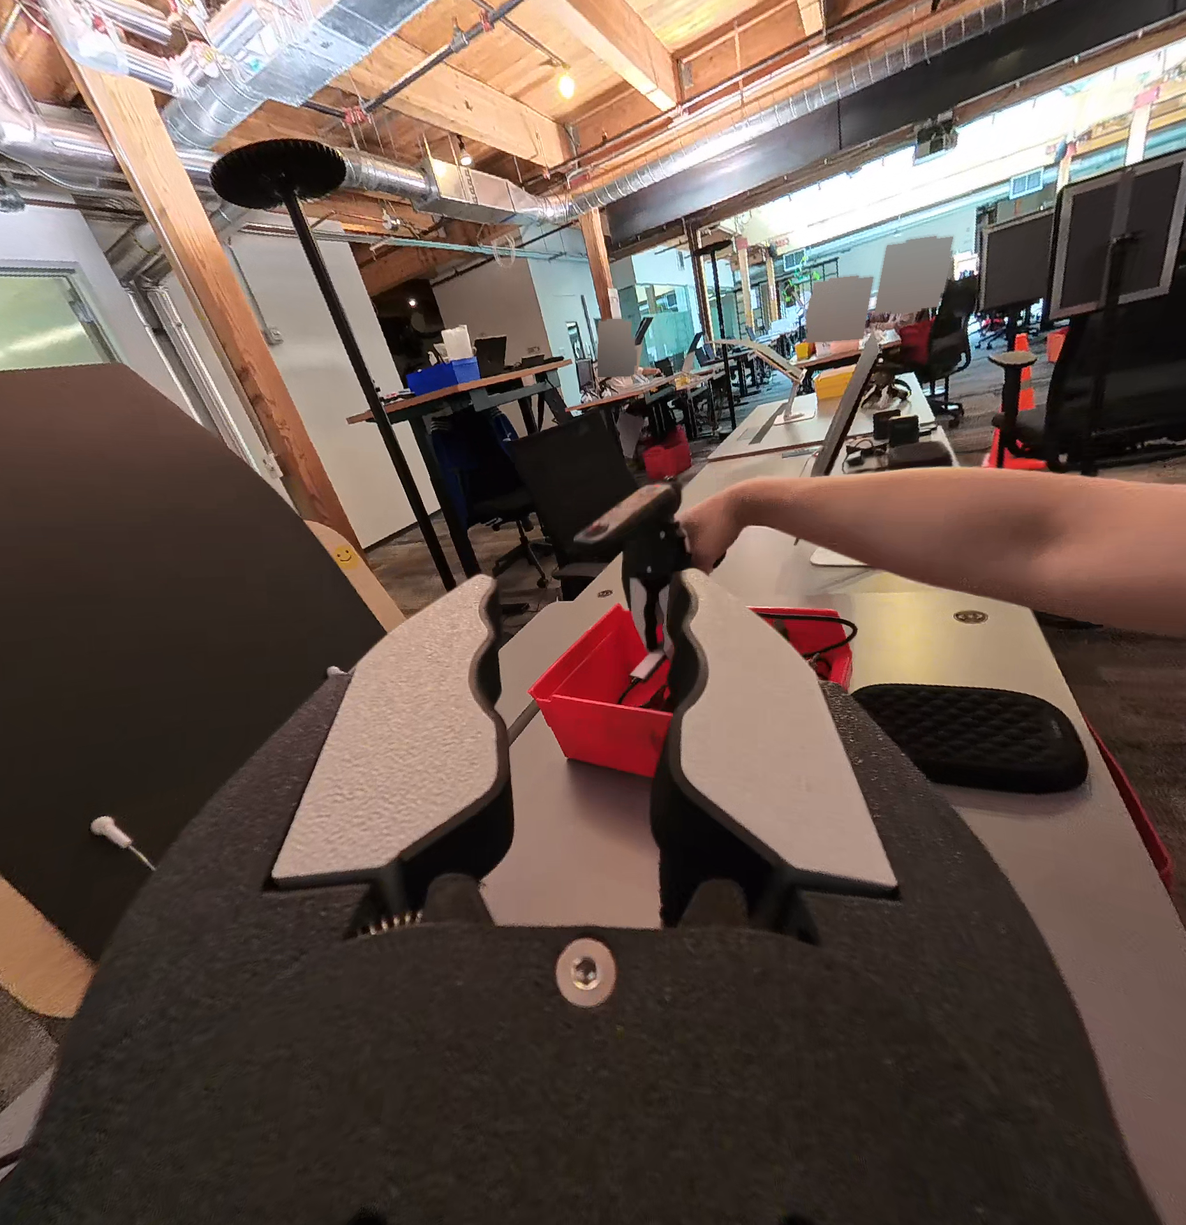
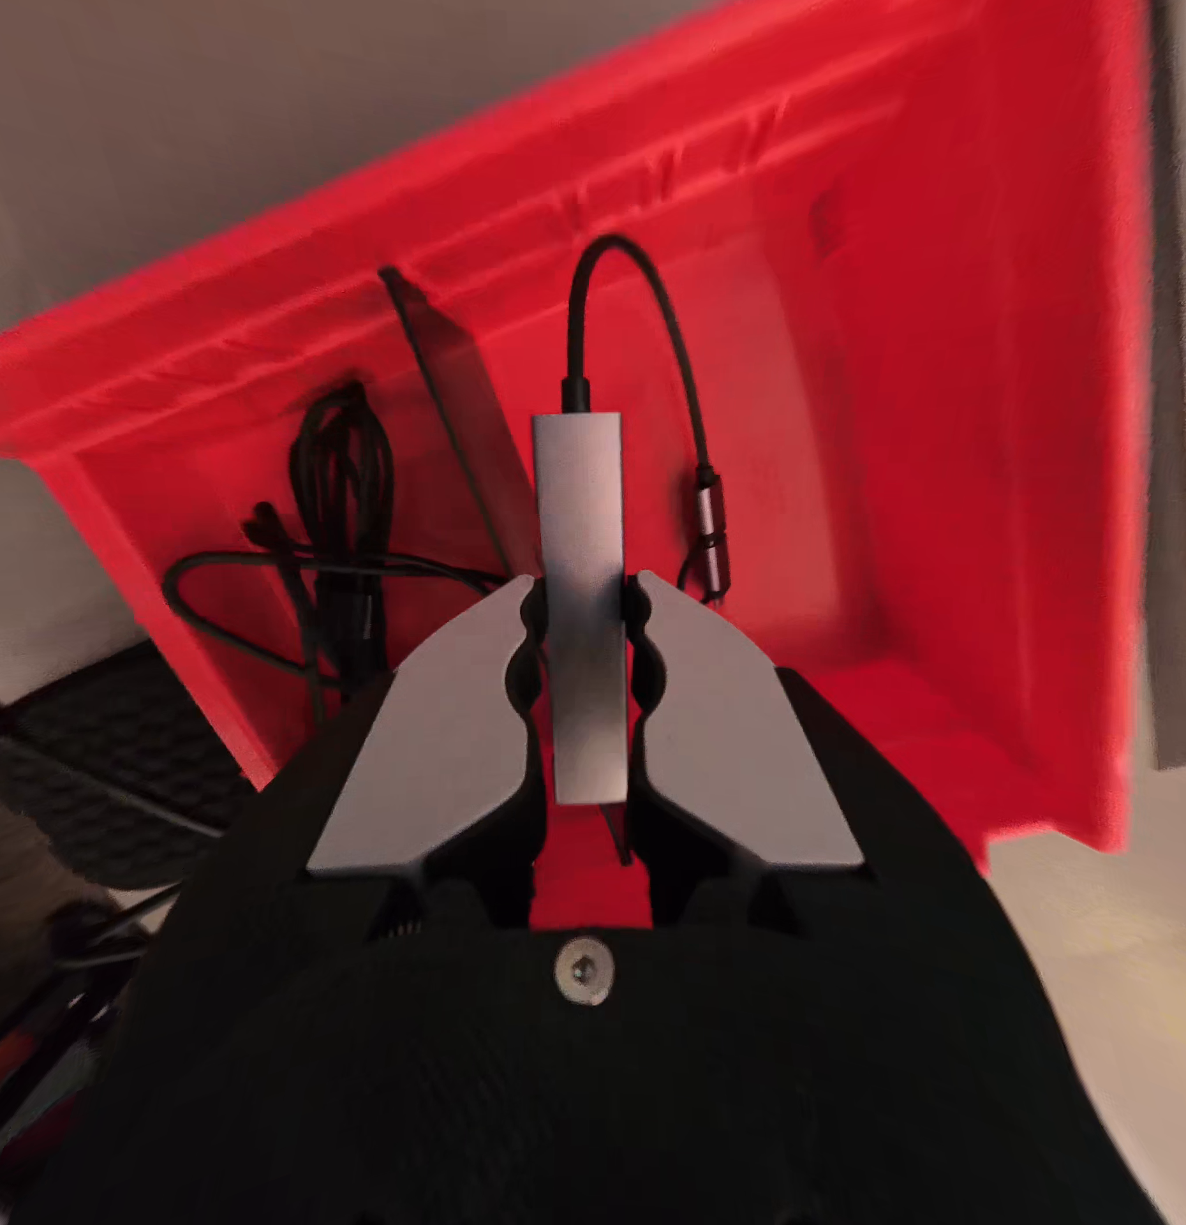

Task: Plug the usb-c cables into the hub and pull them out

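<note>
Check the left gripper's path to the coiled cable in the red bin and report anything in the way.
The left gripper hangs open before the red bin. The right gripper, clamping the hub, reaches down into the bin beside the coiled cable and crowds that approach.

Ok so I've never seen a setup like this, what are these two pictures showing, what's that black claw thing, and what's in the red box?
No robot here: a person holds a two-finger claw tool in each hand, and each tool carries a camera looking forward along its fingers.

The left wrist view comes from the left gripper, which hangs open and empty above a grey desk. Ahead stands a red bin, with a black wrist pad to its right. The person's forearm reaches across, dipping the other tool into the bin.

The right wrist view looks down into that bin from the right gripper. It is shut on a slim silver hub. The hub's own short black cable loops from its far end. A coiled black cable lies in the bin to the left, not plugged in.
</note>
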Tool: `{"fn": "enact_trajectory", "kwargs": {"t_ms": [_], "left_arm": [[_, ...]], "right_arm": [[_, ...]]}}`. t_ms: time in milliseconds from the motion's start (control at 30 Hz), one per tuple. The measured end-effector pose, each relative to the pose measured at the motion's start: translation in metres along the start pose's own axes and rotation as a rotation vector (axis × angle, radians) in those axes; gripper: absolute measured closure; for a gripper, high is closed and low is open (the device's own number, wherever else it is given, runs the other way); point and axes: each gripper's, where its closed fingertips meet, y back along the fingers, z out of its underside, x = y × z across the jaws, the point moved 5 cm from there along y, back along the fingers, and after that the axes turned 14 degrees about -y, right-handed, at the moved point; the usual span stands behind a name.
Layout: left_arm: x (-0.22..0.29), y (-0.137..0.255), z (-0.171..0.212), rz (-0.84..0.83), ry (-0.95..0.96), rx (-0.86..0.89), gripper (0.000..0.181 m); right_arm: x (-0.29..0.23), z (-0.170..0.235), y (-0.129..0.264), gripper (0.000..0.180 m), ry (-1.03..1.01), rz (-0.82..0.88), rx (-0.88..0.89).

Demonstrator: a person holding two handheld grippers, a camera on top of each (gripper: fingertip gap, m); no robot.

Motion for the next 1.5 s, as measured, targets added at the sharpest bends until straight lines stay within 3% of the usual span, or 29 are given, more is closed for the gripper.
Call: {"fn": "enact_trajectory", "kwargs": {"t_ms": [133, 267, 433, 500, 633, 767, 933, 1100, 1333, 1433, 1500], "left_arm": [[0.001, -0.005, 0.004, 0.001, -0.004, -0.033, 0.134], [-0.005, -0.010, 0.009, -0.053, 0.025, -0.076, 0.137], [-0.022, -0.010, 0.028, -0.208, 0.030, -0.246, 0.132], [-0.033, -0.003, 0.042, -0.301, 0.012, -0.366, 0.132], [-0.052, 0.020, 0.081, -0.447, 0.038, -0.665, 0.132], [-0.068, 0.042, 0.138, -0.511, 0.151, -0.947, 0.137], [-0.115, 0.046, 0.219, -0.578, 0.243, -1.030, 0.136], [-0.137, 0.038, 0.278, -0.524, 0.394, -1.168, 0.142], [-0.143, 0.034, 0.331, -0.480, 0.424, -1.417, 0.139], [-0.144, 0.037, 0.338, -0.449, 0.295, -1.498, 0.167], [-0.145, 0.037, 0.337, -0.427, 0.208, -1.519, 0.175]], "right_arm": [[0.008, 0.002, -0.019, 0.154, -0.071, -0.059, -0.024], [0.012, -0.003, 0.007, 0.152, -0.037, -0.009, 0.116], [-0.002, -0.022, 0.087, 0.151, -0.037, 0.157, 0.607], [-0.029, -0.026, 0.121, 0.136, -0.018, 0.239, 0.886], [-0.086, -0.015, 0.152, 0.139, 0.153, 0.413, 1.223], [-0.095, -0.019, 0.158, 0.141, 0.155, 0.427, 1.206], [-0.096, -0.030, 0.151, 0.141, 0.171, 0.334, 1.219], [-0.095, -0.033, 0.146, 0.141, 0.191, 0.333, 1.196], [-0.093, -0.008, 0.157, 0.139, 0.172, 0.340, 1.168], [-0.088, -0.002, 0.154, 0.139, 0.167, 0.350, 1.124], [-0.085, -0.002, 0.152, 0.139, 0.156, 0.351, 1.115]]}}
